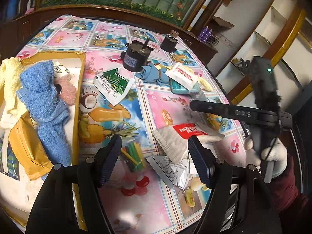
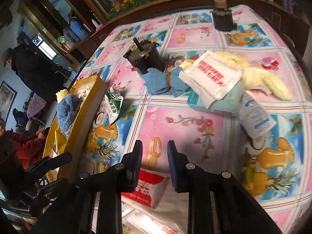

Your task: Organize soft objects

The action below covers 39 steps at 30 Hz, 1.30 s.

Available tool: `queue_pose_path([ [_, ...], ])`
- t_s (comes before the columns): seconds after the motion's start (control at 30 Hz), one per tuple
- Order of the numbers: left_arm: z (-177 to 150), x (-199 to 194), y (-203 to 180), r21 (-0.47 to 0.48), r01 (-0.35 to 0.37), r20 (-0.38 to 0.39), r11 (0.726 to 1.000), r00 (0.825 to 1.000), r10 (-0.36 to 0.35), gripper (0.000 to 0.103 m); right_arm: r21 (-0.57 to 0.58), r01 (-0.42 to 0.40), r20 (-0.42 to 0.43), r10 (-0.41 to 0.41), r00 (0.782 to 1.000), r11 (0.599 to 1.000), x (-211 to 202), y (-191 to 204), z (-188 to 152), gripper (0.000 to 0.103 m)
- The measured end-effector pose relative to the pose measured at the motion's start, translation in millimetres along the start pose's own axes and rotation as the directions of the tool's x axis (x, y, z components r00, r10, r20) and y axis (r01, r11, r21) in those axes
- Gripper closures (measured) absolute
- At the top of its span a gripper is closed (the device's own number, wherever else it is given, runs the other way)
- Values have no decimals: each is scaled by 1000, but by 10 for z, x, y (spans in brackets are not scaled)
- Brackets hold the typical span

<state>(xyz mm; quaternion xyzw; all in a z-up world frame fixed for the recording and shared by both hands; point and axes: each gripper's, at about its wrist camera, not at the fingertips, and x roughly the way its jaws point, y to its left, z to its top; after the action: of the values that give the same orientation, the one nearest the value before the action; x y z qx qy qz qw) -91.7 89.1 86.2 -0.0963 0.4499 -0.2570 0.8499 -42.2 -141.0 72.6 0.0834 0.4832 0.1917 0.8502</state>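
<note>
The left gripper (image 1: 154, 154) hangs over the tabletop (image 1: 167, 101) with its fingers (image 1: 111, 156) spread wide and nothing between the pads; under and just ahead of them lie a bundle of coloured sticks (image 1: 134, 156) and a heap of white packets (image 1: 175, 146), one with a red label (image 1: 185, 129). To the left of these fingers a cardboard box (image 1: 77, 101) holds a blue towel (image 1: 44, 97), a pale yellow cloth (image 1: 9, 81) and a pink fluffy thing (image 1: 68, 91).

The right gripper (image 2: 155, 156) has its fingers (image 2: 136, 156) drawn close together, empty, with a red-and-white packet (image 2: 150, 187) lying below them. Well ahead of them a blue cloth (image 2: 158, 81), a yellow fluffy cloth (image 2: 259, 78), a white sachet (image 2: 210, 76) and a dark can (image 2: 146, 58) sit together.
</note>
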Motion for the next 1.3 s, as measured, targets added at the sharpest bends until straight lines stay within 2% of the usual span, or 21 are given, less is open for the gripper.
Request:
queue_pose_path([
  [0.1, -34, 15, -2, 0, 0, -7, 1000, 1000, 0, 32, -131, -20, -23, 17, 1000, 991, -120, 164, -133, 57],
  [0.13, -50, 20, -8, 5, 1, -8, 1000, 1000, -1, 32, -173, -13, -29, 8, 1000, 985, -116, 238, -162, 55],
  [0.27, -156, 64, -103, 60, 3, -44, 998, 999, 0, 32, -387, 78, -18, -92, 996, 919, -86, 489, -356, 37],
  [0.43, -317, 80, -217, 112, 17, -80, 994, 997, -8, 32, -531, 141, -29, -184, 982, 836, 201, 685, -403, 36],
  [0.5, -351, 92, -237, 122, -22, -77, 992, 997, 32, 33, -552, 158, -31, -209, 977, 819, 326, 700, -381, 36],
  [0.53, -363, 104, -234, 123, -40, -75, 992, 996, 49, 33, -543, 158, -38, -212, 976, 825, 355, 686, -362, 36],
  [0.63, -385, 138, -213, 94, 16, -103, 995, 995, -6, 33, -460, 140, -70, -193, 979, 877, 432, 556, -294, 39],
  [0.7, -396, 150, -270, 124, 5, -102, 992, 995, 8, 32, -382, 131, -83, -175, 981, 915, 422, 442, -243, 54],
  [0.77, -415, 173, -341, 149, 16, -107, 989, 994, 0, 32, -303, 122, -84, -154, 985, 945, 381, 324, -203, 61],
  [0.83, -436, 221, -423, 173, 31, -119, 984, 993, -10, 33, -229, 122, -79, -143, 986, 966, 326, 167, -175, 62],
  [1.0, -451, 451, -601, 248, 4, -148, 969, 988, 34, 33, -138, 130, -63, -140, 988, 982, 205, -102, -196, 62],
  [1.23, -370, 760, -639, 295, -54, -157, 954, 982, 104, 32, -97, 105, -50, -110, 993, 990, 101, -244, -266, 61],
  [1.3, -359, 811, -683, 327, -72, -141, 942, 982, 124, 32, -87, 97, -45, -102, 994, 991, 88, -258, -280, 61],
])
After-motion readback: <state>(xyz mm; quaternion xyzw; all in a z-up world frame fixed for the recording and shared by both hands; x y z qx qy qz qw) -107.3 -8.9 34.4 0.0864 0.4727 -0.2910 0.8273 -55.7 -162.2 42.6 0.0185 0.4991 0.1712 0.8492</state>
